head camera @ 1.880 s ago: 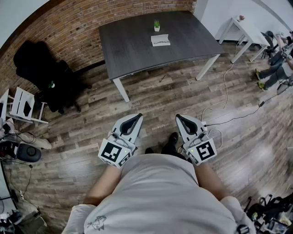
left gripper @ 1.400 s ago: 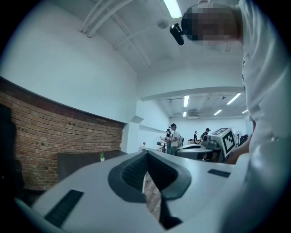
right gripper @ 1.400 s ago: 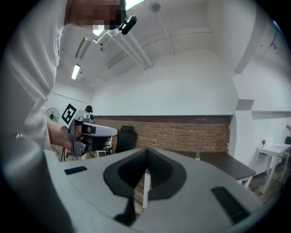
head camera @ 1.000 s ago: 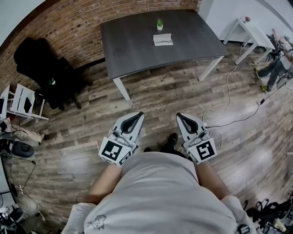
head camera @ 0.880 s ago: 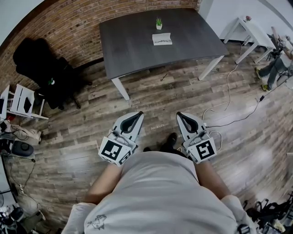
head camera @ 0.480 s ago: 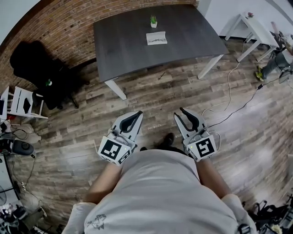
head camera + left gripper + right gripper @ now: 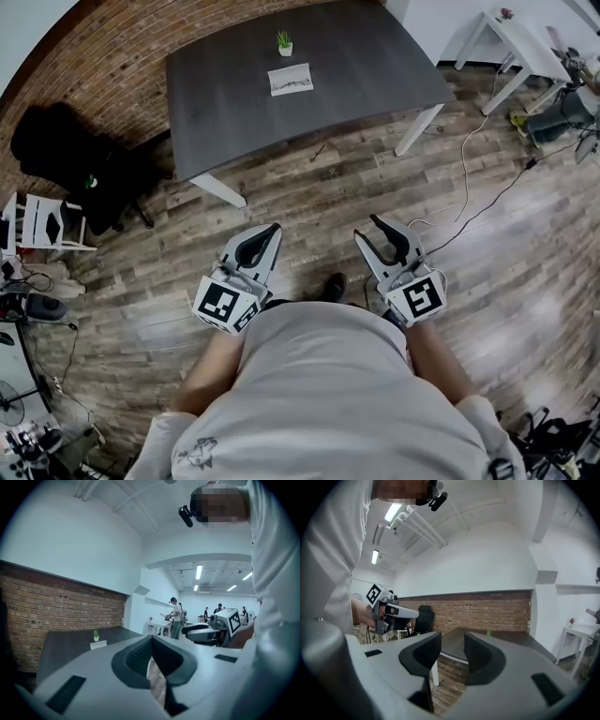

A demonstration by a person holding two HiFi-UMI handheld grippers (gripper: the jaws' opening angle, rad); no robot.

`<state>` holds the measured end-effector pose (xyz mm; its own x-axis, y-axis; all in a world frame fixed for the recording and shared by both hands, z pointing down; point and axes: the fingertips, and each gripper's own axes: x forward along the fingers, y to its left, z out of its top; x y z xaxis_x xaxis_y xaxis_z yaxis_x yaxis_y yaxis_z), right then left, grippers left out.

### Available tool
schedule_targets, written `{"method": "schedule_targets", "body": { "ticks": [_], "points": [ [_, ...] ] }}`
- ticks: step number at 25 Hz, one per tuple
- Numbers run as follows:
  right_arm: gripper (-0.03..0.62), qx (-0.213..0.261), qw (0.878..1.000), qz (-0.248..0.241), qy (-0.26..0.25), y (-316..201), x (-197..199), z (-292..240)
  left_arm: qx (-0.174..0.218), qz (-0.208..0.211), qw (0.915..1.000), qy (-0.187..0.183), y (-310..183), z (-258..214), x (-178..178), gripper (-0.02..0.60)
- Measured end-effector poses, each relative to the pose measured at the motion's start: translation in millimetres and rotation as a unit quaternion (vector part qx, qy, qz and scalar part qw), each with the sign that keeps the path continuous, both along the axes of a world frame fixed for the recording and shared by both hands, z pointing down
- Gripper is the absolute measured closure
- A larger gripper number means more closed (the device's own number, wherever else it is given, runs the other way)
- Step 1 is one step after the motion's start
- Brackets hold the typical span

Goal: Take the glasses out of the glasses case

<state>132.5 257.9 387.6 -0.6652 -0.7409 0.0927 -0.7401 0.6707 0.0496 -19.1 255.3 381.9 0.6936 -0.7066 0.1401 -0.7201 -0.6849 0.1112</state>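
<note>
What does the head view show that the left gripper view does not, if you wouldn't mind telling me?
Only the head view shows the black chair by the brick wall and the white chair beside it. Only the left gripper view shows people standing in the far room under ceiling lights. Both show the dark table, its small plant and the white glasses case.

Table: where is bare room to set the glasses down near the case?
Bare: the wide stretch right of the case, the stretch left of it, and the strip along the near edge of the table. Taken: only the back middle, where the small plant stands behind the case.
</note>
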Motion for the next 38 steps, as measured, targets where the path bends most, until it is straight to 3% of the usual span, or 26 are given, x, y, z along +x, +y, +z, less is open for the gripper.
{"method": "schedule_targets", "body": {
  "ticks": [11, 26, 31, 38],
  "points": [
    [0.447, -0.010, 1.000, 0.028, -0.004, -8, 64, 7, -0.008, 0.029, 0.9995, -0.003, -27, 2, 60, 0.571],
    [0.447, -0.024, 0.999, 0.048, -0.001, -58, 94, 13, -0.008, 0.068, 0.9976, 0.012, -102, 8, 104, 0.571],
    [0.447, -0.037, 0.998, 0.045, 0.004, -95, 91, 15, -0.015, 0.076, 0.9969, 0.016, -142, 13, 104, 0.571],
    [0.447, -0.036, 0.998, 0.052, 0.016, -164, 65, 7, -0.024, 0.072, 0.9968, 0.026, -210, 13, 75, 0.571]
  ]
}}
